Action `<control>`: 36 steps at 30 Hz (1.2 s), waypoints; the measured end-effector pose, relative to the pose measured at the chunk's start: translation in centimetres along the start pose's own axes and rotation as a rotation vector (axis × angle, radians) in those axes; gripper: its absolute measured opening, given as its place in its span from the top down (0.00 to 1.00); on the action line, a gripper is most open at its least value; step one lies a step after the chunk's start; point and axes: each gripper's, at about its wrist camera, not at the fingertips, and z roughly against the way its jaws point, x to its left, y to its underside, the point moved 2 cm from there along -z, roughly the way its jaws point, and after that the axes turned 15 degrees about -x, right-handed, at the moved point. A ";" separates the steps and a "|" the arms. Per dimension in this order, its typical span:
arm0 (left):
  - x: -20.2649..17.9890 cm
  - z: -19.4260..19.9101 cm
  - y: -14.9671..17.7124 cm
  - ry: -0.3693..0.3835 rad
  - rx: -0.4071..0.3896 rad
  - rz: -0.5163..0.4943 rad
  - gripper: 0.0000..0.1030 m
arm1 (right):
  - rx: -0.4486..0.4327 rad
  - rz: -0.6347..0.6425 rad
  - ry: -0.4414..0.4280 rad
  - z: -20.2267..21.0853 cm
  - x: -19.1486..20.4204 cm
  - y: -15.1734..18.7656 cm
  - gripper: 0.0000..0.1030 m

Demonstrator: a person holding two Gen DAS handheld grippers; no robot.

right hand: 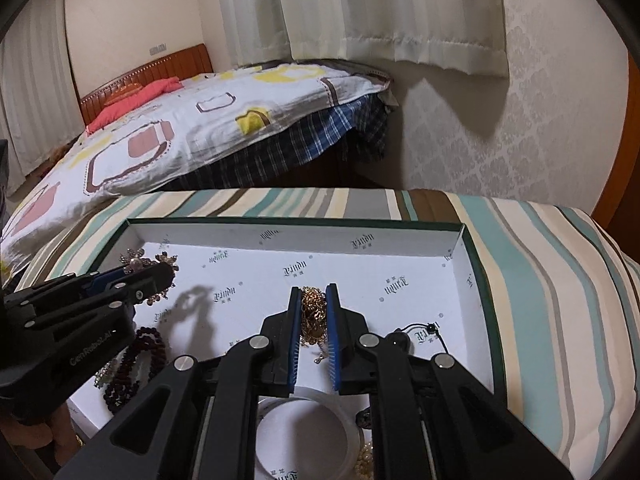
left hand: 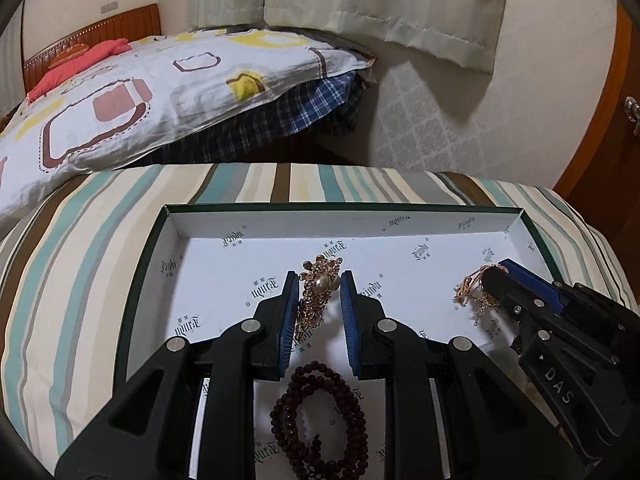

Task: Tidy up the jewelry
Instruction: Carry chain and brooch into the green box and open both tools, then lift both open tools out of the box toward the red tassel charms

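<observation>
Over the box, left tongs hold the brooch, right tongs the chain.

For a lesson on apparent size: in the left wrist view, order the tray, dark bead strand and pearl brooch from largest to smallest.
1. Tray
2. Dark bead strand, nearer the camera, so enlarged
3. Pearl brooch

Home bedroom: quilted bed, wooden headboard, curtains
</observation>
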 end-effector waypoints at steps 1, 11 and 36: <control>0.0 -0.2 0.0 -0.005 0.012 -0.006 0.79 | 0.007 -0.001 0.002 -0.1 0.0 0.0 0.88; -0.1 -0.2 -0.2 -0.020 0.017 -0.027 0.67 | 0.038 0.001 0.009 -0.7 -0.2 0.0 0.87; 0.8 9.4 -1.0 -0.009 -0.196 0.018 0.35 | -0.130 0.002 0.028 7.0 0.3 -0.6 0.55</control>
